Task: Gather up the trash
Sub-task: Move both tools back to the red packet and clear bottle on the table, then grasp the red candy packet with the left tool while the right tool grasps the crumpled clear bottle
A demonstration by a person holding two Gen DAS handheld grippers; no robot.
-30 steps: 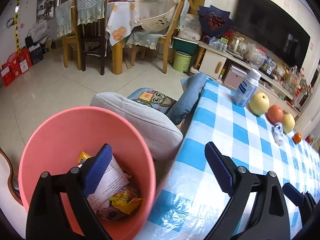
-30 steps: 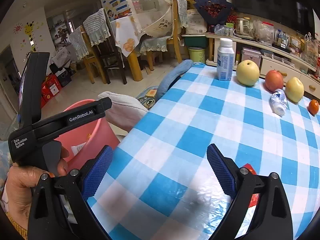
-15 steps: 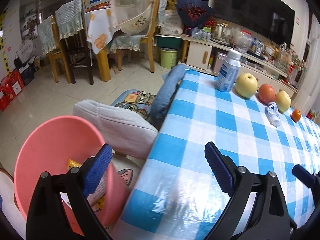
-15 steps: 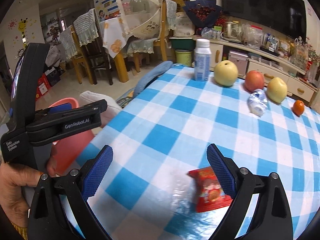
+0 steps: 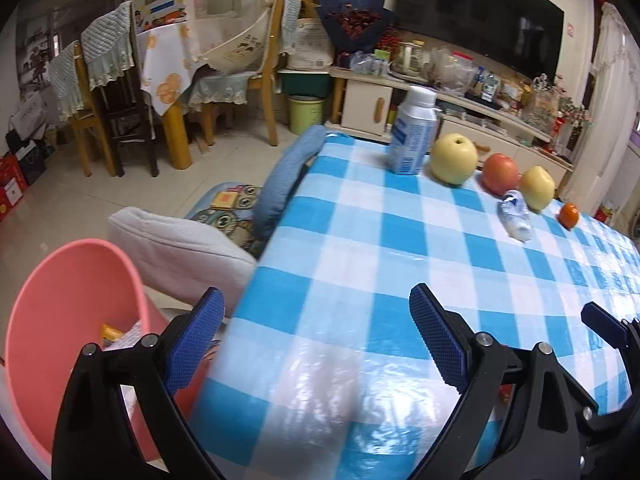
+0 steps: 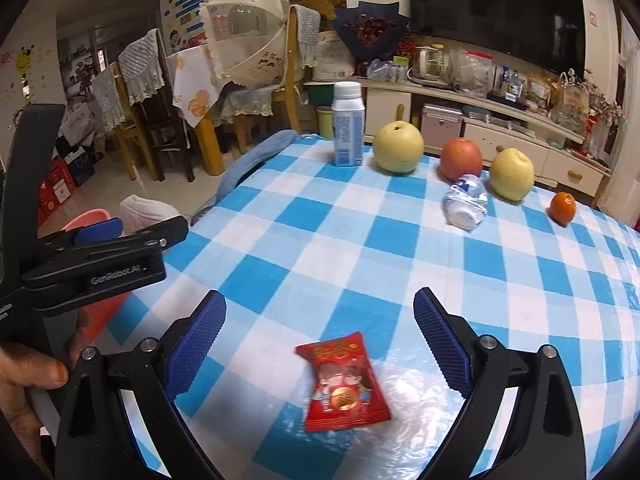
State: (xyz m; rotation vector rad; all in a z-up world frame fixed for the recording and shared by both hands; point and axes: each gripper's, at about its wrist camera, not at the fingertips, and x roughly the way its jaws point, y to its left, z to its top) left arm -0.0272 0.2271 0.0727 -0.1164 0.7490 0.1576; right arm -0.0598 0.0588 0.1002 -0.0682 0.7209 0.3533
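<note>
A red snack packet (image 6: 343, 384) lies flat on the blue-and-white checked tablecloth (image 6: 400, 264), between the open jaws of my right gripper (image 6: 320, 344), which is empty just above it. A crushed clear plastic bottle (image 6: 466, 201) lies on its side further back; it also shows in the left wrist view (image 5: 516, 216). My left gripper (image 5: 312, 332) is open and empty over the table's left edge, beside the pink bin (image 5: 60, 320) on the floor, which holds wrappers and paper.
A white milk bottle (image 6: 347, 130), two yellow pears (image 6: 398, 147), a red apple (image 6: 461, 159) and a small orange (image 6: 562, 208) stand at the table's far side. A grey cushion (image 5: 180, 256) and blue chair back (image 5: 288, 176) sit left of the table. Dining chairs stand behind.
Both grippers have swung right, away from the bin and over the table. The red packet has come into the right wrist view and now sits between the right jaws.
</note>
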